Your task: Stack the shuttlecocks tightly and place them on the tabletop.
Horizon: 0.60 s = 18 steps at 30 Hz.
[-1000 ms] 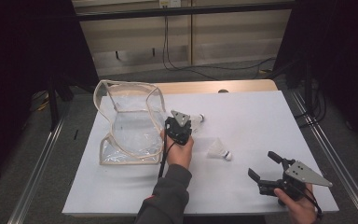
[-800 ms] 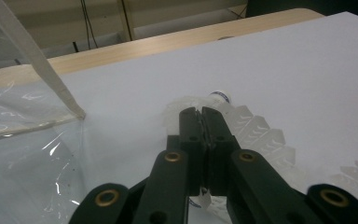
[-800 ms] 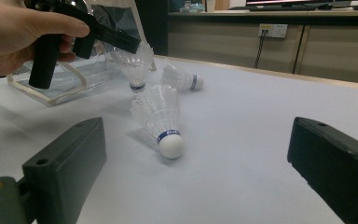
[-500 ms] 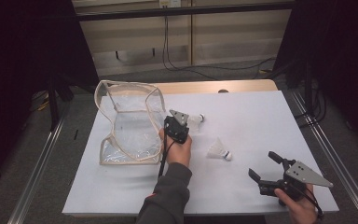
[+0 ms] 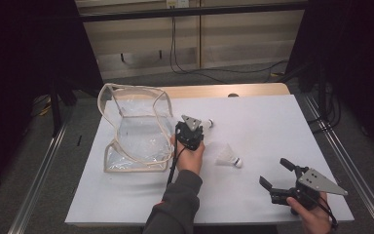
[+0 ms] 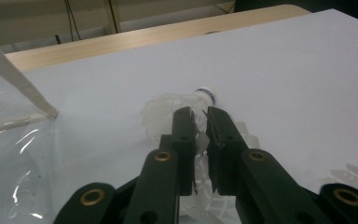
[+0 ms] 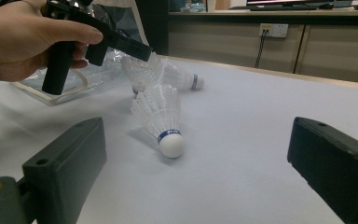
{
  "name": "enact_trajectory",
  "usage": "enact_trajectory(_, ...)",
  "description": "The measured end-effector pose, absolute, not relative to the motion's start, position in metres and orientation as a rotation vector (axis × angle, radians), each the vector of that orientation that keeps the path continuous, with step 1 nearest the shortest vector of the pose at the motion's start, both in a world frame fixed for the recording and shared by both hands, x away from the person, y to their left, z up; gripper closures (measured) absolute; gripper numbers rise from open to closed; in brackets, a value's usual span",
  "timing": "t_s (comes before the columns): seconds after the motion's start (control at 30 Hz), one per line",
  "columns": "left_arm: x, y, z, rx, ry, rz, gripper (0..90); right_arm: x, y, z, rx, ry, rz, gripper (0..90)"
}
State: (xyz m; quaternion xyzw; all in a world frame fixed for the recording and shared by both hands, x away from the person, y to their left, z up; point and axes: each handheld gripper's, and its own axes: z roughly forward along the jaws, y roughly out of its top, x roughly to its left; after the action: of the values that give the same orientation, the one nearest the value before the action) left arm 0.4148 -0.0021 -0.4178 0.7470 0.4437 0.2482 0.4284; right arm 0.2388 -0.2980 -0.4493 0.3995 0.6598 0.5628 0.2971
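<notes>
the left claw (image 6: 200, 122) pinches a shuttlecock (image 6: 186, 105) by its feathers on the table (image 5: 272, 122), its jaws just easing apart. the right claw (image 5: 278, 174) gapes wide, holding nothing.

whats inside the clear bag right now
Nothing shows inside the clear bag; through its film only the white table appears. Both shuttlecocks lie outside it: one between the left gripper jaws, the other free. The bag's far corner is glare-blurred.

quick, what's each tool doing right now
Left tool: closed on the skirt of a shuttlecock, jaws just easing apart.
Right tool: open, empty.
</notes>
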Motion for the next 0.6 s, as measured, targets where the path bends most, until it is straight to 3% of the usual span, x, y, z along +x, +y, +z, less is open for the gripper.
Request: enact_trajectory(0.6, 0.4234, -0.0102, -0.4228, 1.86, 1.085, 0.566, 70.2, 0.2392, -0.2983, -0.4496, 1.065, 1.759, 1.499, 3.9)
